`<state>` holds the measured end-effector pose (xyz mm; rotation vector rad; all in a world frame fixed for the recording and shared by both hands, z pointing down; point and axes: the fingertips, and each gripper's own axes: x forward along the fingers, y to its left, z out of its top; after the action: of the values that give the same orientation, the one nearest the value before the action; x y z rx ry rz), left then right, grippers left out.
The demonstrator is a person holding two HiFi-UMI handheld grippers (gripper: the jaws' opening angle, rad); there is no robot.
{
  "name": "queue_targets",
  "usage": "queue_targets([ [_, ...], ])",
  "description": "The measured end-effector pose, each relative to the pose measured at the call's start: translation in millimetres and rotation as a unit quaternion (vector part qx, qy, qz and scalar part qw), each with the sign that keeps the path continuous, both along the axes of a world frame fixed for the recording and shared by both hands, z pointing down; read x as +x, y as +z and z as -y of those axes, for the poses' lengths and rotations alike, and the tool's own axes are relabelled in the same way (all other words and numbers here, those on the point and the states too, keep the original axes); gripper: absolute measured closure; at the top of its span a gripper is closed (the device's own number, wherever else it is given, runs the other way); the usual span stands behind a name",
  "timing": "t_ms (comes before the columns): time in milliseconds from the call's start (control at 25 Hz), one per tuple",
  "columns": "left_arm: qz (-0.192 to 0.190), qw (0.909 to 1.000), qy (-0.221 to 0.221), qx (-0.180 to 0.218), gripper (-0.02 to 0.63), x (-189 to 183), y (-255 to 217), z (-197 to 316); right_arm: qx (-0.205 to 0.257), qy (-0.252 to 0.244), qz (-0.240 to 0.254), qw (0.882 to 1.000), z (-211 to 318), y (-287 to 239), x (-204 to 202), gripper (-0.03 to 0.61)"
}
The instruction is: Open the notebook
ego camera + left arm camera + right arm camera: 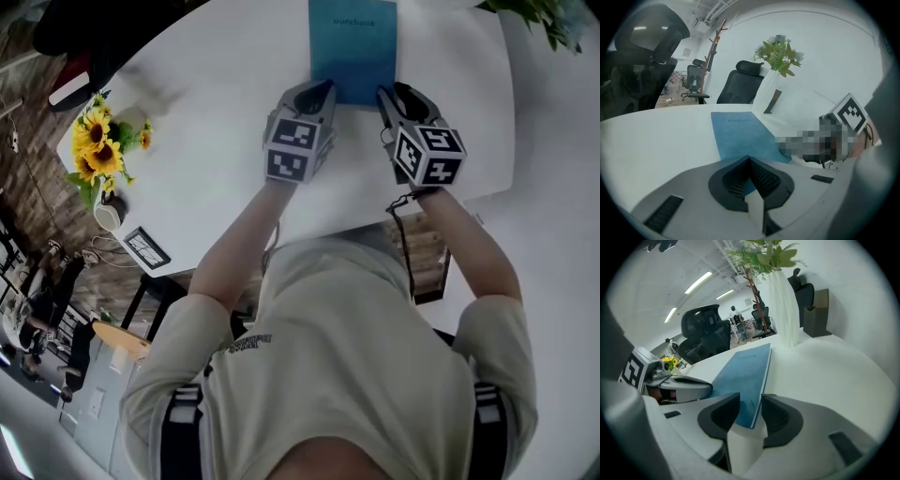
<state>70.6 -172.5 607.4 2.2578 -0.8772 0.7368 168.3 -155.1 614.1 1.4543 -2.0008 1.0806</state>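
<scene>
Head view is showing a closed blue notebook (353, 42) lying flat on the white worktop (216, 141), at its far side, with both grippers reaching to the notebook's near end. The left gripper (319, 92) is sitting at the near left corner and the right gripper (392, 94) at the near right corner, each with its marker cube facing up. In the left gripper view the two dark pads are pressing together at their tips, with a sliver of the notebook's blue showing between them, so this gripper is looking closed on the corner. In the right gripper view the jaws are standing apart, straddling the notebook's right edge, with a gap showing on both sides of it, so this gripper is staying off the cover. The cover is lying down, with the printed title facing up. A bunch of sunflowers (98, 150) is standing well to the left on the worktop, with a small framed card (145, 247) near it. A white vase of greenery (771, 89) is standing beyond the notebook's far end
</scene>
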Motion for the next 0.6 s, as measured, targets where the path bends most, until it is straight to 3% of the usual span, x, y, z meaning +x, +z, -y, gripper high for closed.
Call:
queue_targets([
  [360,0.010,0.9999,0.010,0.009,0.606,1.8,1.3,0.3,-0.002,0.013,0.028,1.000,-0.3,-5.7,-5.0,0.426],
  [600,-0.012,0.9995,0.003,0.031,0.606,-1.4,-35.3,1.4,0.052,-0.007,0.029,0.998,4.4,-51.3,-17.7,0.426],
])
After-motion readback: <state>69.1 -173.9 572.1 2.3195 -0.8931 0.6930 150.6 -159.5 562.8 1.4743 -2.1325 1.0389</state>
